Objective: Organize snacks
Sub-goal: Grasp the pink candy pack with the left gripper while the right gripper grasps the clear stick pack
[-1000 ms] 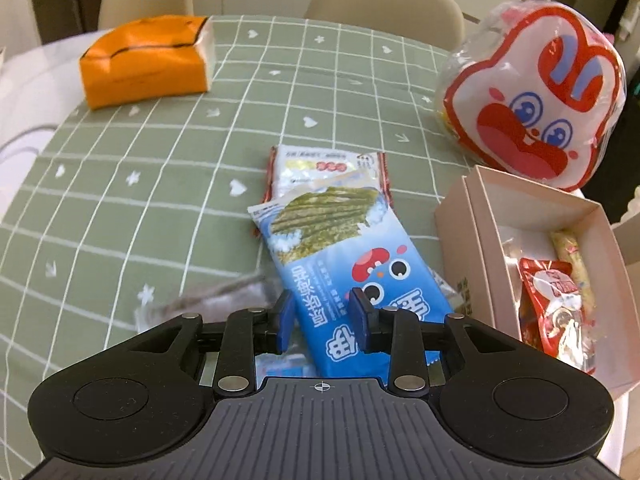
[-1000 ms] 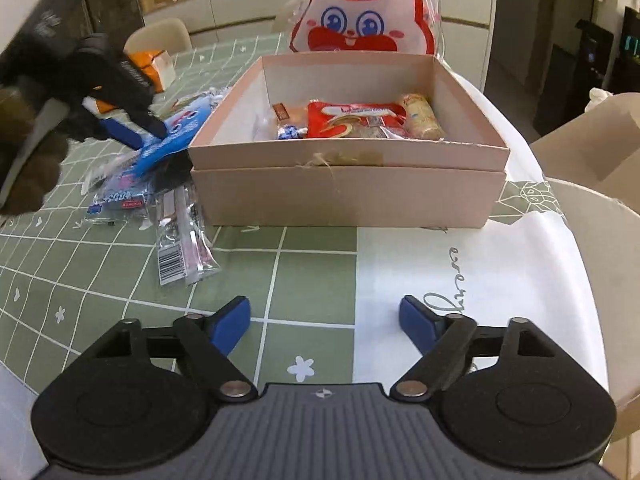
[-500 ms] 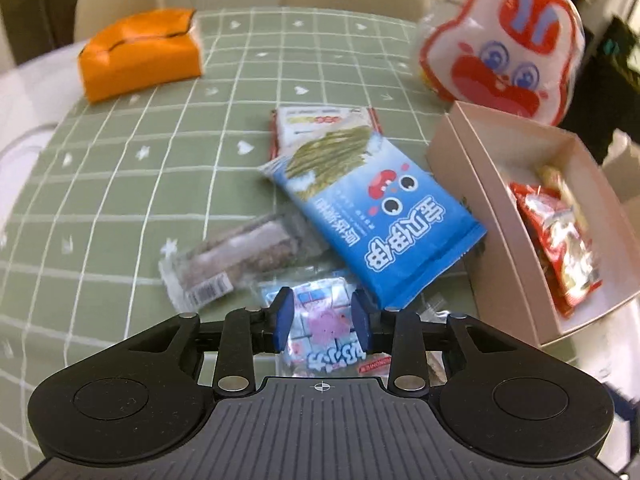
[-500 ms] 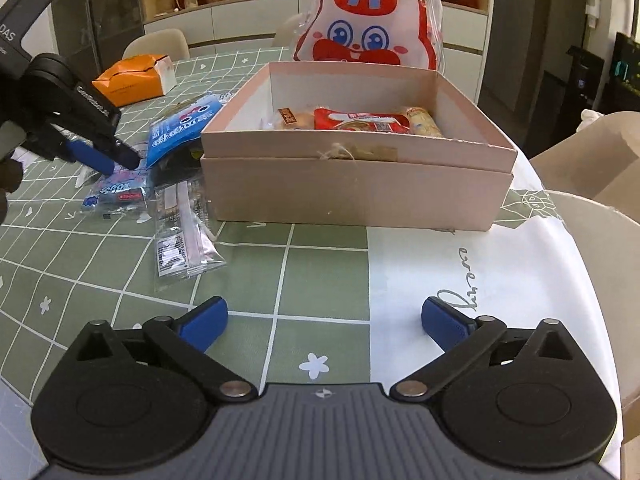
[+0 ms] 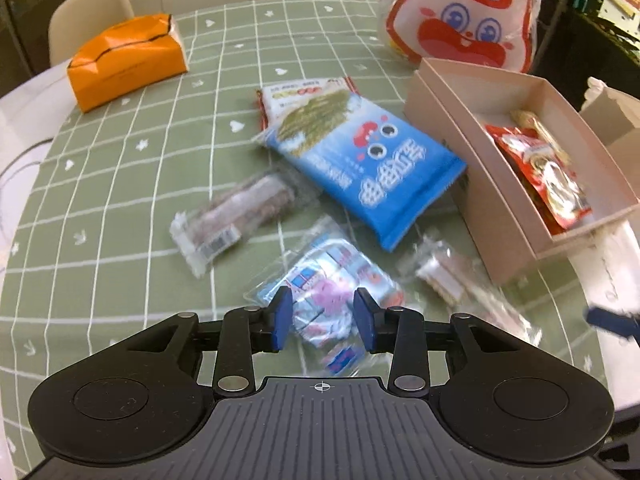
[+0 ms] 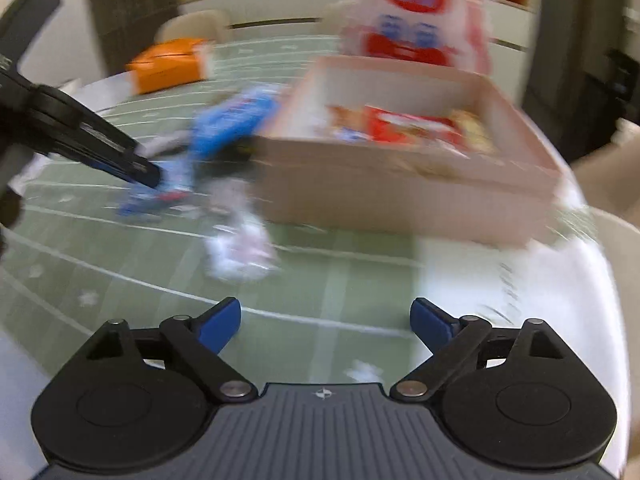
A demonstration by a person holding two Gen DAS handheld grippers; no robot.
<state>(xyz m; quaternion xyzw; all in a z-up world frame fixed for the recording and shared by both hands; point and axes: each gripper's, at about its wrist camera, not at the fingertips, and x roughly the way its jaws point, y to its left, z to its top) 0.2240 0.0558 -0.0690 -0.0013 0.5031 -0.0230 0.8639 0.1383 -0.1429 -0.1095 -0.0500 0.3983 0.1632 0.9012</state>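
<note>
Left wrist view: the left gripper (image 5: 322,318) has let go of the blue seaweed bag (image 5: 362,168), now lying mid-worktop left of the pink box (image 5: 472,184). Its fingers are opening around a small blue-and-pink packet (image 5: 326,280); the right gripper (image 6: 326,322) is wide, empty, closing slightly.

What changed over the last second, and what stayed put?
The left gripper pulled back from the big blue seaweed bag to hover over the small blue-and-pink candy packet, its jaws opening with the packet between them, not yet pinched. The right gripper shifted slightly, empty, its jaws closing a little. The pink box, orange tissue pack and rabbit bag stayed in place.
</note>
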